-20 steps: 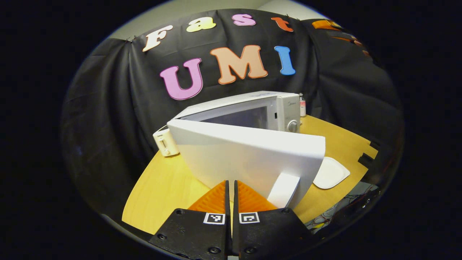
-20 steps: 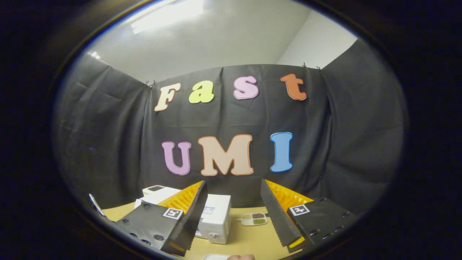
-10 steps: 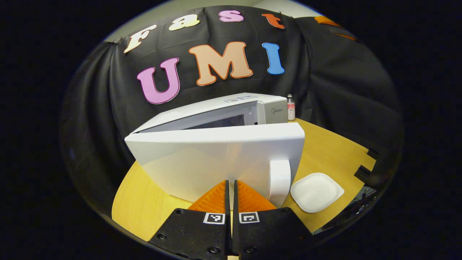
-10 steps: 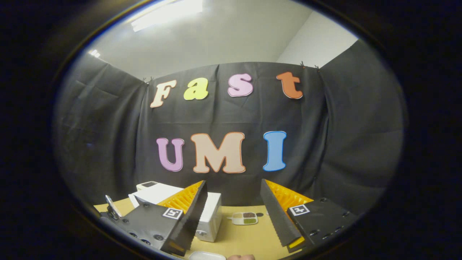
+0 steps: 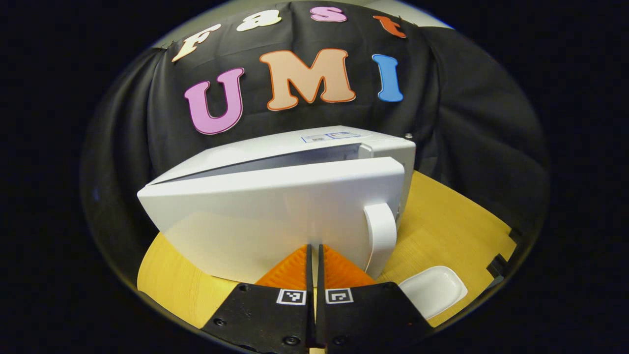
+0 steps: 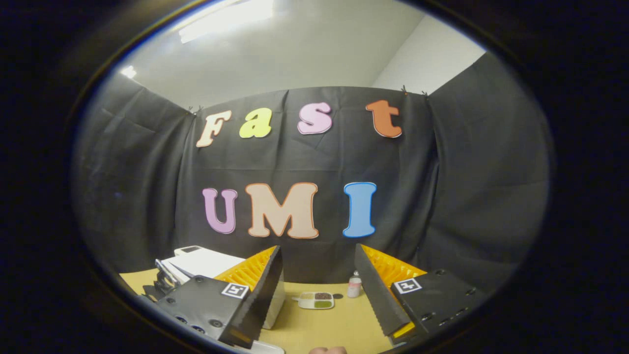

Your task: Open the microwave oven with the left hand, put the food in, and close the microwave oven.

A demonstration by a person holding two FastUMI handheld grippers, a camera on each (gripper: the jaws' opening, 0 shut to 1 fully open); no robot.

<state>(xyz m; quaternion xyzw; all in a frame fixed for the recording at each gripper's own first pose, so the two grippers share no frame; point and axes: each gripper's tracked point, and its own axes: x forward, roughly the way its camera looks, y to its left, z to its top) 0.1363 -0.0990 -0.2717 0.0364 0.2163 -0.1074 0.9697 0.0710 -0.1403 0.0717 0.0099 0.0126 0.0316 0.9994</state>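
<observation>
Fingers of the left gripper are pressed together with only a thin slit between them and nothing held; their tips sit against the outer face of the white microwave oven door, just left of its white curved handle. That door stands ajar, swung a little away from the white box-shaped microwave oven, with a dark wedge of the cavity showing along its top edge. What lies inside the cavity cannot be told. The oven rests on the yellow wooden worktop. A white shallow square dish lies on the worktop to the right of the door, near the front edge, and it looks bare.

In the right gripper view, the right gripper has its fingers spread wide apart, gripping nothing, raised above the worktop. Between them, farther back, lies a small white divided tray with a dark portion and a green portion in its compartments, and just right of it stands a small bottle with a pink label. The oven's white body shows at the left behind the left finger.
</observation>
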